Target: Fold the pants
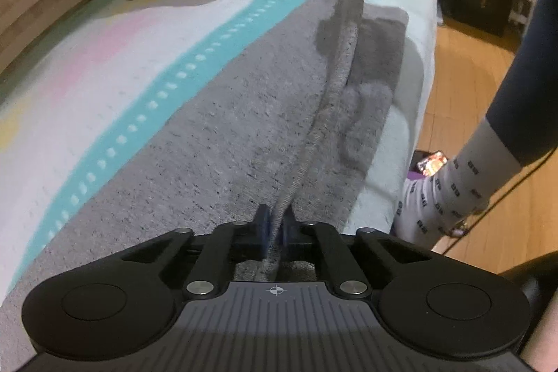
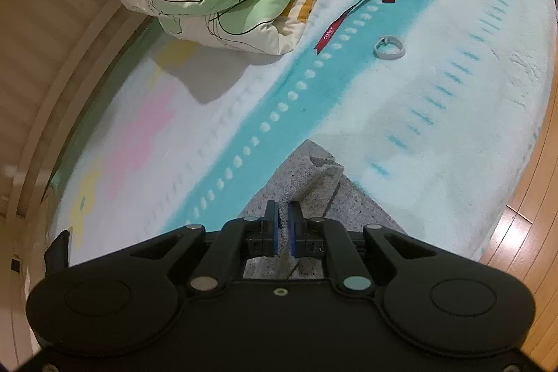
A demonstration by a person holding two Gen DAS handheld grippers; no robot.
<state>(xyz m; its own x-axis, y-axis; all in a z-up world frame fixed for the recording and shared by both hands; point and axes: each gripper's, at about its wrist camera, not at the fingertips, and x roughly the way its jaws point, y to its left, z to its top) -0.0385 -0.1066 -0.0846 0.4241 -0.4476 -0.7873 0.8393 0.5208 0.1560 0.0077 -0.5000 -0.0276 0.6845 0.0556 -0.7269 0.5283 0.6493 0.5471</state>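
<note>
Both the left gripper [image 1: 275, 227] and the right gripper [image 2: 283, 225] have their jaws clamped on the grey pants [image 1: 209, 142], which lie on the bed [image 1: 104, 65].

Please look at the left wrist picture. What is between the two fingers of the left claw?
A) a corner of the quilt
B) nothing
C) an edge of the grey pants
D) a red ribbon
C: the left claw is shut on a raised edge of the grey pants, which runs up from its fingers across the bed.
</note>
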